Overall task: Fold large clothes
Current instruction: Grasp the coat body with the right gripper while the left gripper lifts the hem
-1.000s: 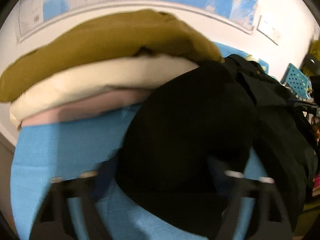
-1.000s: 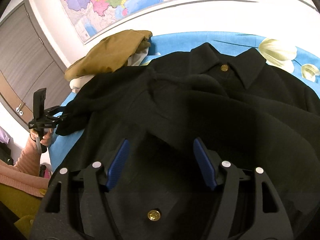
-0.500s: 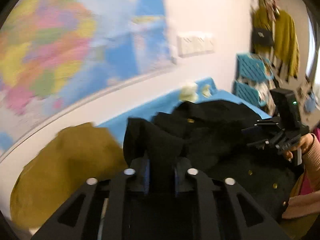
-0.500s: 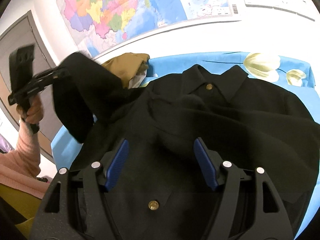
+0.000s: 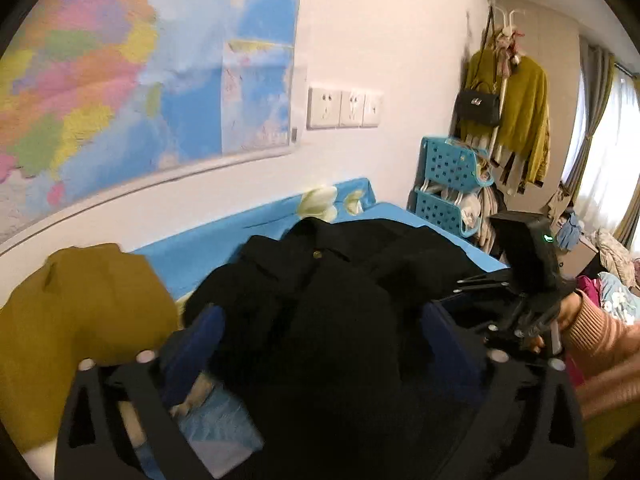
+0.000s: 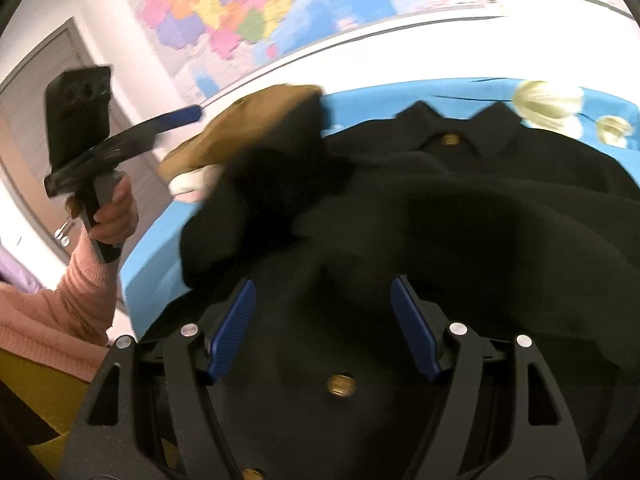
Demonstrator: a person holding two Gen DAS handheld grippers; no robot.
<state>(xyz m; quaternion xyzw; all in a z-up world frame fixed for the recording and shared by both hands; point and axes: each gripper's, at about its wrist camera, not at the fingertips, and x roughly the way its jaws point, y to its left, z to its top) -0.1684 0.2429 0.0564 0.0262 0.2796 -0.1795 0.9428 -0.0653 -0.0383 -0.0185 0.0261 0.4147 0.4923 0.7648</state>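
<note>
1. The black coat (image 6: 460, 216) lies spread on the blue bedsheet (image 5: 224, 240), collar toward the wall, with 1 sleeve flopped across its chest.
2. The left gripper (image 5: 320, 320) hangs over the coat, its blue fingers (image 5: 192, 344) wide apart and holding nothing.
3. The right gripper (image 6: 324, 320) is also spread wide, empty, just above the coat's brass button (image 6: 341, 385).
4. A mustard garment (image 5: 80, 320) tops the folded stack beside the coat.

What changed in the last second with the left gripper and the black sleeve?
The left gripper, clamped on the sleeve half a second ago, carried it up and inward over the black coat, then opened and let it drop there. The right gripper stayed open above the coat front; the folded pile is unmoved.
</note>
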